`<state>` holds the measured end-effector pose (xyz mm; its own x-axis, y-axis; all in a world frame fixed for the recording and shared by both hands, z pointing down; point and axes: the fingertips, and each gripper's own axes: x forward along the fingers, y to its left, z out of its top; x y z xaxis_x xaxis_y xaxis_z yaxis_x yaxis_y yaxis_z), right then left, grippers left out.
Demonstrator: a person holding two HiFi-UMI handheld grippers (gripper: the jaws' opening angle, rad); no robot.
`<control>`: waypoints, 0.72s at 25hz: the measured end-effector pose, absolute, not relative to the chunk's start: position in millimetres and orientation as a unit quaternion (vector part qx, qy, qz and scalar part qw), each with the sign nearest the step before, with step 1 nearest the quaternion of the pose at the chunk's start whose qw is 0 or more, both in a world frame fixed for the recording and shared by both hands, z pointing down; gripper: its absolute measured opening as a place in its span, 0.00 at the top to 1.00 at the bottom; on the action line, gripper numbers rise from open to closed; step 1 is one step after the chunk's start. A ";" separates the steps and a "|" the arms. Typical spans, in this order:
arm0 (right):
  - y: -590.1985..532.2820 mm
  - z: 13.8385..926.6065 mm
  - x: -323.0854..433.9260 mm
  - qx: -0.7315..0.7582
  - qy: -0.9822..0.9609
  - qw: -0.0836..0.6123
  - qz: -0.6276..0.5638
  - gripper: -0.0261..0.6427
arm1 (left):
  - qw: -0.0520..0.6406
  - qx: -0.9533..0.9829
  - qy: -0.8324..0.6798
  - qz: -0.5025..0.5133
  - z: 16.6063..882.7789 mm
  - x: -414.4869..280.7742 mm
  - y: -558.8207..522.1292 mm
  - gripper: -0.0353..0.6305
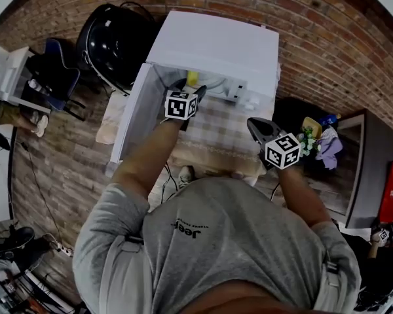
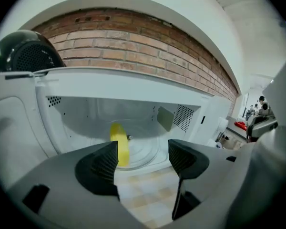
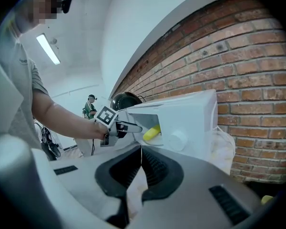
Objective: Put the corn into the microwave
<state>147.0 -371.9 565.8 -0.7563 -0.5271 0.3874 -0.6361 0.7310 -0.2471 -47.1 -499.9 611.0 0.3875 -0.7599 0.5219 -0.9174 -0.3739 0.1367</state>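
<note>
My left gripper is at the open mouth of the microwave, its jaws wide apart with nothing between them. The corn lies inside on the glass turntable, just past my left jaw. The door stands swung out to the left. My right gripper hovers off to the right, near the edge of the checked cloth, jaws pressed together and empty.
</note>
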 end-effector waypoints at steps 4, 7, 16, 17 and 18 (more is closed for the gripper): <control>-373.7 556.8 155.1 0.325 -0.918 0.139 0.180 0.93 | 0.213 0.815 -0.511 0.170 590.8 -41.3 -480.4 0.45; -376.7 550.7 162.5 0.331 -0.917 0.134 0.178 0.93 | 0.213 0.823 -0.503 0.157 575.1 -37.4 -467.5 0.45; -381.9 526.3 185.1 0.347 -0.916 0.118 0.161 0.93 | 0.222 0.843 -0.475 0.120 533.2 -23.9 -431.9 0.45; -382.1 523.4 188.1 0.349 -0.916 0.116 0.160 0.93 | 0.220 0.847 -0.470 0.117 527.9 -21.5 -428.2 0.45; -382.0 520.5 191.1 0.351 -0.916 0.114 0.158 0.93 | 0.218 0.850 -0.465 0.115 522.7 -19.1 -424.2 0.45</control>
